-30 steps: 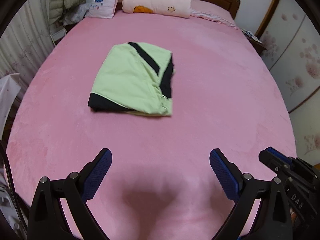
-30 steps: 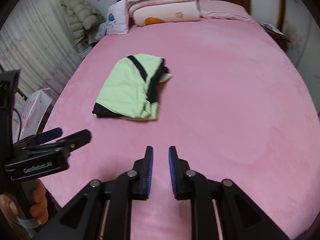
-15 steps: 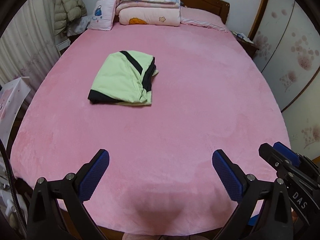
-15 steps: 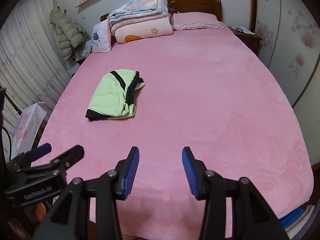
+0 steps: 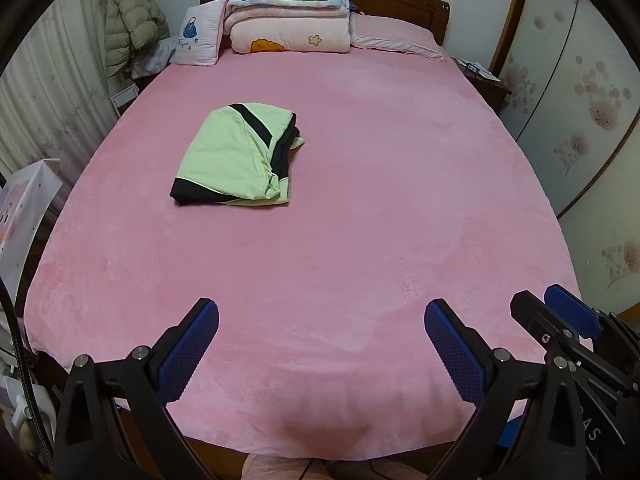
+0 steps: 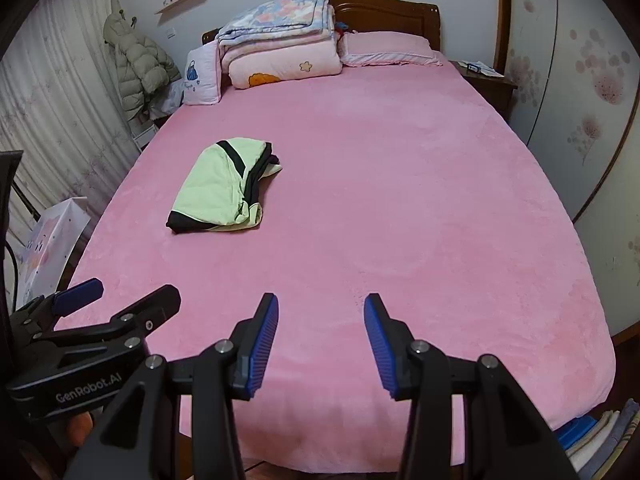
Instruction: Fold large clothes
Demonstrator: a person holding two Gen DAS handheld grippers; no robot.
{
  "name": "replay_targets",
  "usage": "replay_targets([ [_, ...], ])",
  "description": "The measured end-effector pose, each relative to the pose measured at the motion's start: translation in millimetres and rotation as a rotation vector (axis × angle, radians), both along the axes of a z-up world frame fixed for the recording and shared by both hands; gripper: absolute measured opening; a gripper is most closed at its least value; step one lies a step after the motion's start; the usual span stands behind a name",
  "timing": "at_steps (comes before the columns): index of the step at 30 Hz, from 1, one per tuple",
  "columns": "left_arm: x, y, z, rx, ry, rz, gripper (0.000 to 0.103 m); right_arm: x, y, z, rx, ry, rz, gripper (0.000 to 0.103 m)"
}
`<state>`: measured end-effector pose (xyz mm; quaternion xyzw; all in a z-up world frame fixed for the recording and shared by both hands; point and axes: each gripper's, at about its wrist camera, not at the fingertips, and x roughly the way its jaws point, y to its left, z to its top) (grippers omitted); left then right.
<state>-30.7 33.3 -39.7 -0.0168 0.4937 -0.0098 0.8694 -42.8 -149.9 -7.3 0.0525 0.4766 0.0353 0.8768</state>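
Note:
A light green garment with black trim [image 5: 236,162] lies folded into a compact bundle on the left half of the pink bed [image 5: 380,200]; it also shows in the right wrist view [image 6: 224,186]. My left gripper [image 5: 320,326] is open and empty over the foot of the bed, far from the garment. My right gripper [image 6: 320,320] is open and empty, also over the foot of the bed. Each gripper shows at the edge of the other's view: the right one [image 5: 560,320] and the left one [image 6: 116,300].
Folded blankets [image 5: 288,16] and pillows [image 5: 394,36] are stacked at the wooden headboard. A puffy coat [image 5: 128,28] hangs at the back left by a curtain. A nightstand [image 6: 486,80] and wardrobe doors [image 5: 580,100] are on the right. A white bag [image 6: 52,248] stands left of the bed.
Both grippers have pulled back from the garment toward the foot of the bed. The right gripper has opened from nearly shut. The garment has not moved.

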Motion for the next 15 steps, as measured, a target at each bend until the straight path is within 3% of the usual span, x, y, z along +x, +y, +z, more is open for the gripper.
replay_targets([
  [15,-11,-26,3,0.042,0.004,-0.049,0.102,-17,-24,1,-0.006,0.019,-0.064,0.045],
])
